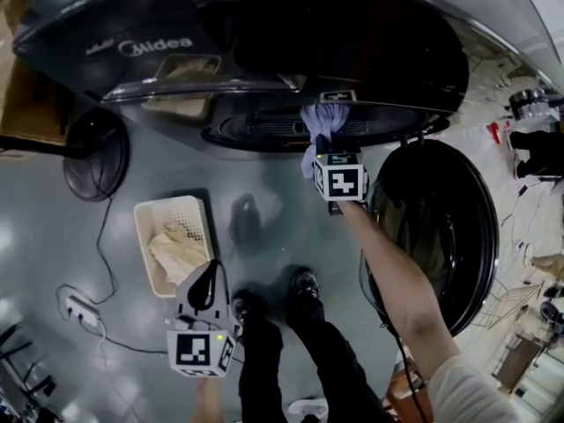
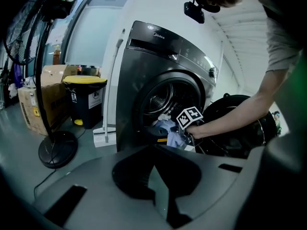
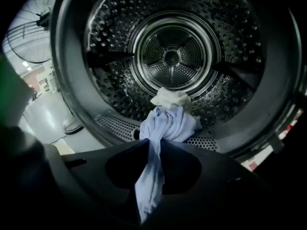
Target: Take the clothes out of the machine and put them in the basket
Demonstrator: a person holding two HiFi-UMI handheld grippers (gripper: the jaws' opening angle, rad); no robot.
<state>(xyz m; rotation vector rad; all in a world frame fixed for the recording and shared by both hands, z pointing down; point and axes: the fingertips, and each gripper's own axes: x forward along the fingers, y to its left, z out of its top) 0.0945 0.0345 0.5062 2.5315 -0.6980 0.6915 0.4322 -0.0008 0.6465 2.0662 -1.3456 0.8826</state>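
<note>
My right gripper (image 3: 154,145) is shut on a light blue garment (image 3: 168,126) at the lip of the machine's drum (image 3: 172,56). The cloth runs from the drum's rim through the jaws and hangs down toward the camera. A small white cloth (image 3: 170,98) lies in the drum just behind it. In the head view the right gripper (image 1: 328,152) holds the blue garment (image 1: 324,122) at the machine's opening. My left gripper (image 1: 210,267) hangs low beside the white basket (image 1: 145,214), shut with nothing in it. A cream cloth (image 1: 176,249) lies in the basket.
The machine's round door (image 1: 441,227) stands open to the right of the opening. A floor fan (image 1: 95,152) stands left of the machine, and a power strip (image 1: 79,308) with a cable lies on the floor. A yellow-lidded bin (image 2: 85,99) and cardboard boxes (image 2: 41,104) stand further left.
</note>
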